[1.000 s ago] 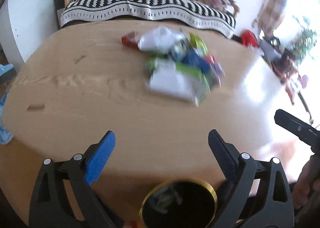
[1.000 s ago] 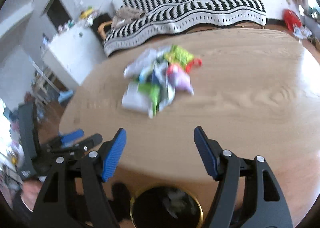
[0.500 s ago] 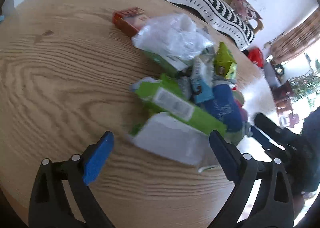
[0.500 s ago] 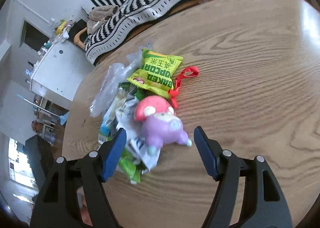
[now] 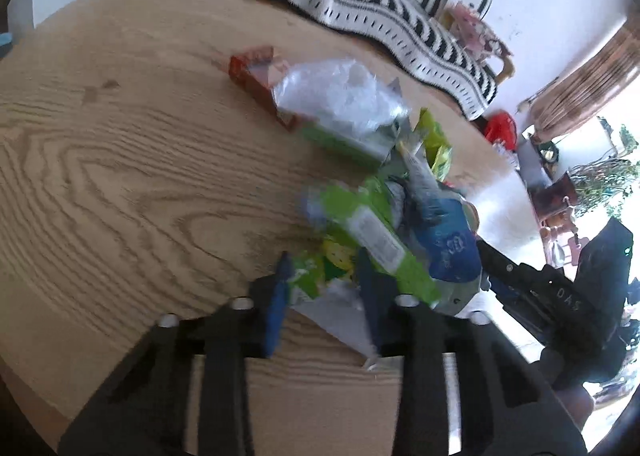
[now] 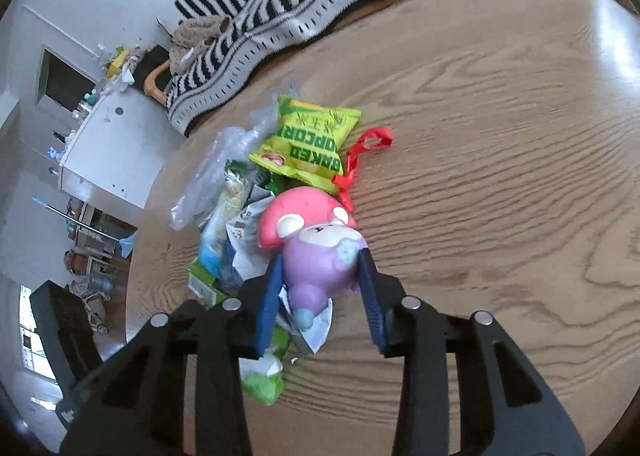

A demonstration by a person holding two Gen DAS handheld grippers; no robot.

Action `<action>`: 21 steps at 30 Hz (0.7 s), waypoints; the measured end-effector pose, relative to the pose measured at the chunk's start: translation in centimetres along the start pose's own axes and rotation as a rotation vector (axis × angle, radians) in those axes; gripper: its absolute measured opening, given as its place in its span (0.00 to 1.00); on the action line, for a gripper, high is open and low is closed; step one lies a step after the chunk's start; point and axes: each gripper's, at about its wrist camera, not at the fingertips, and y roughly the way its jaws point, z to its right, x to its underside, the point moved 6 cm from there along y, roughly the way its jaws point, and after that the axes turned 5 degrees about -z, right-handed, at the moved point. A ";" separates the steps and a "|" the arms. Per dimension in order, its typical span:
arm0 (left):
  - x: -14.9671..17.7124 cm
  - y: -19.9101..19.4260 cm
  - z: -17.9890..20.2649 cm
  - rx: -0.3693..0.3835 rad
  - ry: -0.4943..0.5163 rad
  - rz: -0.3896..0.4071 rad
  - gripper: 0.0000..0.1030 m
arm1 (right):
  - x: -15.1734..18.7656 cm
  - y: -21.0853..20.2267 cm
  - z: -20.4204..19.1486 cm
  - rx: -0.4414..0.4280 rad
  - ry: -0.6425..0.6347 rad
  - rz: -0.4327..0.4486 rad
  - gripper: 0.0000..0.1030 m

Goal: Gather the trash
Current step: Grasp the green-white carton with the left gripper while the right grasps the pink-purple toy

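Pink-capped purple toy [image 6: 320, 244] between closing right claw [image 6: 320, 292]; left claw [image 5: 324, 288] closing around green wrapper [image 5: 320, 268].

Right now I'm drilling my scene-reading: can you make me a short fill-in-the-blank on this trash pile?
1. The right claw is closing around a pink and ____ plush toy.
2. The yellow-green snack bag reads BAKED ____.
3. A ____ ribbon lies beside that bag.
Missing: purple; POPCORN; red

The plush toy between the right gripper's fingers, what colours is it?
The plush toy has a pink cap and a purple body with a white face, clearest in the right wrist view.
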 end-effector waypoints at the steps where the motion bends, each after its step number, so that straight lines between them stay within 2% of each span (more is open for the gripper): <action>1: 0.0 -0.6 -0.1 0.013 -0.005 0.004 0.23 | 0.0 -0.5 0.0 0.001 -0.003 0.014 0.36; 2: 0.0 -1.2 -0.2 0.026 -0.006 0.010 0.00 | 0.1 -1.3 -0.1 0.000 -0.011 0.038 0.36; 11: 0.9 -4.8 -0.8 0.036 0.030 0.065 0.00 | 0.5 -6.3 0.9 0.048 -0.047 0.175 0.35; 17: 1.0 -7.8 -1.0 -0.002 0.080 0.159 0.00 | 0.1 -8.7 0.8 0.201 -0.161 0.278 0.35; 19: 1.0 -8.7 -0.7 -0.051 0.121 0.209 0.00 | 0.1 -8.9 0.8 0.235 -0.183 0.287 0.35; 21: 0.8 -8.9 -0.1 -0.095 0.171 0.238 0.00 | 0.3 -9.2 0.1 0.338 -0.266 0.327 0.35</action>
